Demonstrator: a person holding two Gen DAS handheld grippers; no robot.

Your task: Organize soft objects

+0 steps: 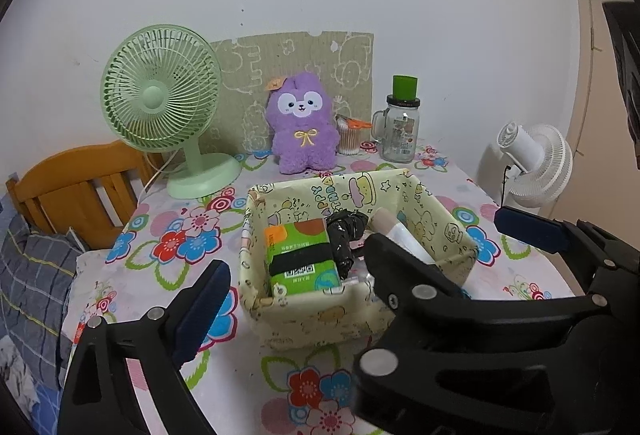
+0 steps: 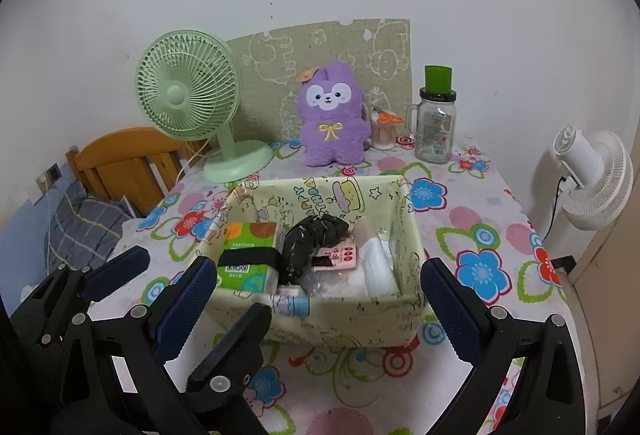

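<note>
Seemingly near done: the fabric bin (image 2: 320,319) mid-table holds a tissue pack (image 2: 248,259), black bag (image 2: 308,243) and white roll (image 2: 376,267). Only the purple plush (image 2: 334,115), far behind it, remains out. Left gripper (image 1: 360,247) and right gripper (image 2: 320,299) both gape empty.

Two fans: one green (image 2: 188,91), one white (image 2: 592,179). One purple plush toy (image 2: 334,115). One fabric basket (image 2: 332,319). One tissue pack (image 2: 250,255). One glass jar (image 2: 436,123). One swab tub (image 2: 383,133). One wooden chair (image 2: 120,159).
</note>
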